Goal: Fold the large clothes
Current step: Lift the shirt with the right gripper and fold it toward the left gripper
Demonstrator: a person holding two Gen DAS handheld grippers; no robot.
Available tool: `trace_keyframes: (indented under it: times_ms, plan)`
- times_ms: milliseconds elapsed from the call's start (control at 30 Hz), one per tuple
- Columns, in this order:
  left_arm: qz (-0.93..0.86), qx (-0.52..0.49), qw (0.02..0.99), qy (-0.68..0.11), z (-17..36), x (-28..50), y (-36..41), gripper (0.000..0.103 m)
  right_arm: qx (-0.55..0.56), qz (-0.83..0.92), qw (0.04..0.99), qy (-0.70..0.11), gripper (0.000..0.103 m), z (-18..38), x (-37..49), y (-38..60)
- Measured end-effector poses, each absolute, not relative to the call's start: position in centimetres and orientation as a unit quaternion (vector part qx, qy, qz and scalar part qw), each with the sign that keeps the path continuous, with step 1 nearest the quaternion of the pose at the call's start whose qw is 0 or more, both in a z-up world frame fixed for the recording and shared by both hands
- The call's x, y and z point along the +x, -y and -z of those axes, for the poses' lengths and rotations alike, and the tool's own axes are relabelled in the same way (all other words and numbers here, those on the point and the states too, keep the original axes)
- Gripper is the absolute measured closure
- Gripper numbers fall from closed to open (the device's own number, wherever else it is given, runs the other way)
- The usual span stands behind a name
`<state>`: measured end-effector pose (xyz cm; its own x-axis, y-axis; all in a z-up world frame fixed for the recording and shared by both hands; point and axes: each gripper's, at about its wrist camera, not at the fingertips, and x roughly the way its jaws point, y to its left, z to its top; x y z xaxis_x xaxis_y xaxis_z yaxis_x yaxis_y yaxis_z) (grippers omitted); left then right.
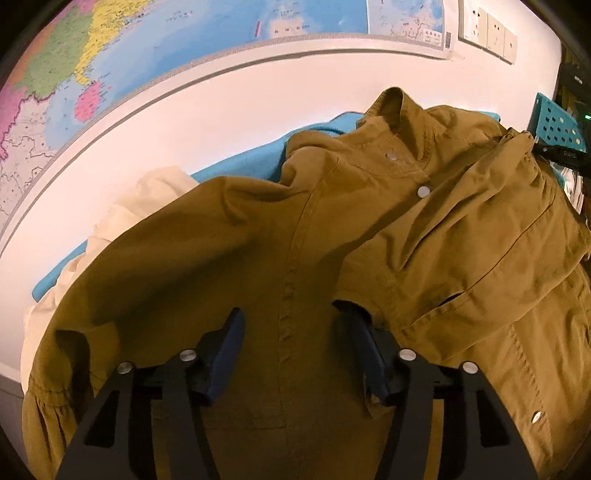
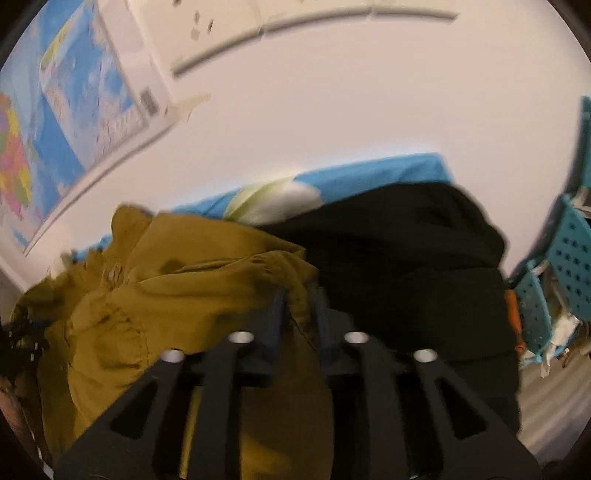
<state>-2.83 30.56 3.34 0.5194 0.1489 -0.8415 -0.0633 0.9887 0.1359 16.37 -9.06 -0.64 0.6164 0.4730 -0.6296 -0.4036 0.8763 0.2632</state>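
The brown shirt (image 1: 314,236) lies on the blue table (image 1: 236,162), one sleeve already folded across, lots left to fold. The left gripper (image 1: 291,350) hangs open above it. The right gripper (image 2: 300,314) pinches its edge.

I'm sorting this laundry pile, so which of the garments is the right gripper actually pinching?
The mustard jacket: a fold of it sits between the right gripper pads. The black garment lies beside it, the white one behind.

One mustard-brown jacket (image 1: 258,240), one cream garment (image 1: 122,214), one black garment (image 2: 406,266), one wall map (image 1: 110,48), three wall sockets (image 1: 487,33), two grippers.
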Motion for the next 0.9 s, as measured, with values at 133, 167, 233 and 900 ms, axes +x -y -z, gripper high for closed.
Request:
trace_keyframes:
  times_ms: [133, 167, 233, 900]
  plan:
    - [-0.062, 0.062, 0.873, -0.48, -3.2, -3.0, -30.0, 0.046, 0.015, -0.348, 0.887, -0.304, 0.068, -2.9, 10.8, 7.0]
    - [-0.063, 0.064, 0.873, -0.48, -3.1, -3.0, -29.9, 0.046, -0.005, -0.373, 0.878, -0.299, 0.068, -3.1, 9.6, 5.8]
    - [-0.066, 0.061, 0.872, -0.482, -2.8, -2.4, -30.0, 0.046, -0.042, -0.399, 0.865, -0.301, 0.063, -2.9, 8.1, 3.2]
    - [-0.182, 0.056, 0.907, -0.376, -11.0, -18.6, -35.6, 0.024, -0.043, -0.517, 0.79, -0.328, 0.044, -1.6, 0.0, -3.1]
